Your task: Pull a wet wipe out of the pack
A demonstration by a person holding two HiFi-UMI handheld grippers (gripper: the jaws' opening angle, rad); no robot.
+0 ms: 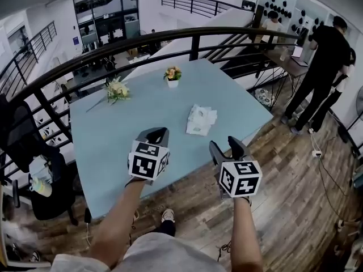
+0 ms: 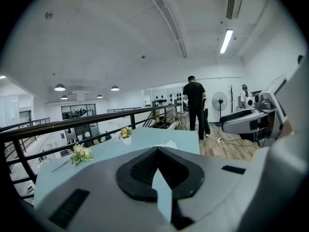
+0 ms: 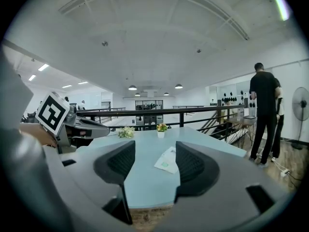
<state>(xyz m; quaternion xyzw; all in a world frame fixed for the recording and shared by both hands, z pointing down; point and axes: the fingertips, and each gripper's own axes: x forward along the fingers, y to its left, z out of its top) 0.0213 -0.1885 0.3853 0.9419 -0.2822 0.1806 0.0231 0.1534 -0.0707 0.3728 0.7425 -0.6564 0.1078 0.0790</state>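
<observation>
The wet wipe pack (image 1: 200, 120), white and flat with a crumpled top, lies on the light blue table (image 1: 113, 140) right of its middle. Both grippers hover over the table's near edge, short of the pack. My left gripper (image 1: 157, 134) is shut with nothing in it, and in the left gripper view its jaw tips meet (image 2: 157, 151), with the pack (image 2: 167, 143) just showing beyond them. My right gripper (image 1: 226, 145) is open and empty. In the right gripper view the pack (image 3: 166, 161) lies ahead, between the spread jaws (image 3: 154, 161) and towards the right one.
A bunch of flowers (image 1: 116, 89) and a small flower pot (image 1: 173, 75) stand at the table's far side. A dark railing (image 1: 187, 35) curves behind the table. A person in black (image 1: 323, 67) stands at the right by a desk. An office chair (image 1: 39, 174) is at the left.
</observation>
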